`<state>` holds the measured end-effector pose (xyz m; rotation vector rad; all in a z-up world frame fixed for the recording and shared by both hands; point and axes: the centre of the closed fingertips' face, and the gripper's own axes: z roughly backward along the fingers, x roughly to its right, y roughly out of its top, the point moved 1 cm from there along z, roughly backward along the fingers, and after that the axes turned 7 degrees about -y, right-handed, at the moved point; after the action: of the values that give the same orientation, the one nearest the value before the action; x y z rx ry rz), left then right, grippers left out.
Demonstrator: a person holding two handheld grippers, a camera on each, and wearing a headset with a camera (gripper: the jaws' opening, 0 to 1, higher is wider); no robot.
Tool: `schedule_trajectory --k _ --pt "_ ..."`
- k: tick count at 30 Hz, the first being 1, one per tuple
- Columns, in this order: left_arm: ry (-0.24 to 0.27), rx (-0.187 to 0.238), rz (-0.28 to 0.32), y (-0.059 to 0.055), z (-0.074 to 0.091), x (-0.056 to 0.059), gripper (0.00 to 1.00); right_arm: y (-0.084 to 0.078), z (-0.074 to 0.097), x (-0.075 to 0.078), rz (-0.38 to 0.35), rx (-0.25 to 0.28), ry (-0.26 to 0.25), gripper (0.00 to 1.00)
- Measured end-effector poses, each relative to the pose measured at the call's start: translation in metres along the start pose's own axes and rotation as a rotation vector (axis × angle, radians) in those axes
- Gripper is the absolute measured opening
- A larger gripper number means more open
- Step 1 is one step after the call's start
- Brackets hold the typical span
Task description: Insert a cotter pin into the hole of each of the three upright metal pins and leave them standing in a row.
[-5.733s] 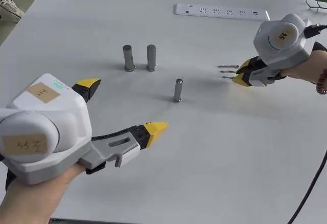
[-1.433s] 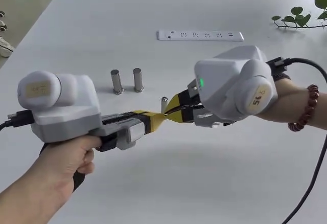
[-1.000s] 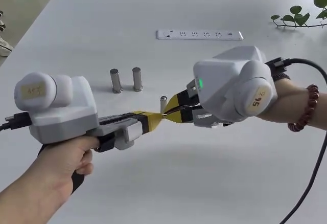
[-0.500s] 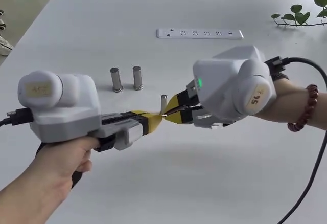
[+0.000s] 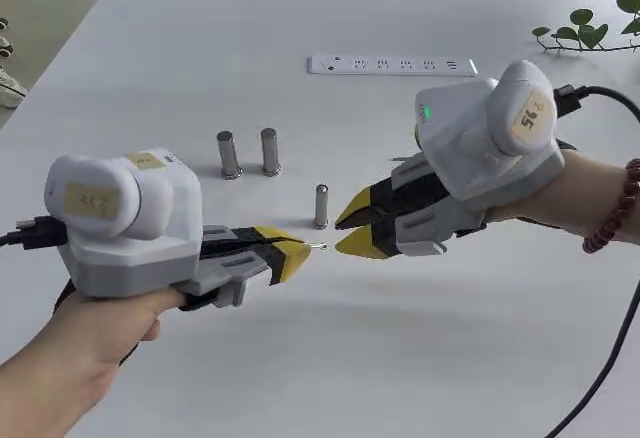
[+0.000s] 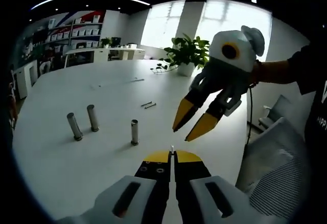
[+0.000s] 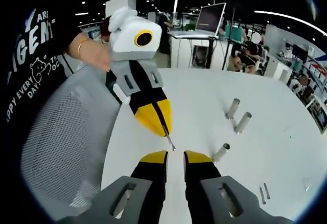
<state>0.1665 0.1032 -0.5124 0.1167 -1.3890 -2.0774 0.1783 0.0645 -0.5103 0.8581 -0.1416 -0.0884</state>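
1. On the far left, the table [image 5: 420, 358] ends in a slanting edge, and the floor shows past it.
2. A hand [image 5: 90, 333] holds the left hand-held gripper [image 5: 295, 248] low over the near part of the table. Its jaws are pressed together, pinching a cotter pin [image 5: 316, 246]. Just the thin tip pokes out.
3. Behind it, the first metal pin [image 5: 229, 154] and the second metal pin [image 5: 270, 151] stand upright, close side by side. Bare table lies all around them.
4. The third metal pin [image 5: 321, 205] stands upright on its own, to the right of those two and nearer the person. In the left gripper view the held cotter pin's tip is near this pin but not touching it.
5. The right hand-held gripper [image 5: 352, 230] points at the left one, tip to tip with a small gap. Its jaws are spread, with nothing between them.
6. Two loose cotter pins [image 6: 148, 104] lie flat on the table beyond the third metal pin, side by side.
7. A power strip [image 5: 392, 65] lies far back. A plant [image 5: 585, 28] sits at the far right, and a black cable [image 5: 612, 358] hangs at the right side.
8. Count: three metal pins, three cotter pins, two hand-held grippers, one power strip.
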Motion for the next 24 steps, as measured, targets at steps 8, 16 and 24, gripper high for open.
schedule_trajectory --k 8,16,24 --pt "-0.06 -0.027 -0.079 -0.004 -0.001 0.009 0.0 -0.006 0.005 -0.007 -0.076 0.021 0.082 0.09" --pt "-0.142 -0.018 -0.156 -0.001 0.0 0.022 0.0 -0.009 0.006 -0.022 -0.089 0.03 0.146 0.08" --pt "-0.195 -0.02 -0.197 -0.002 0.0 0.035 0.0 -0.009 0.007 -0.038 -0.091 0.04 0.222 0.07"
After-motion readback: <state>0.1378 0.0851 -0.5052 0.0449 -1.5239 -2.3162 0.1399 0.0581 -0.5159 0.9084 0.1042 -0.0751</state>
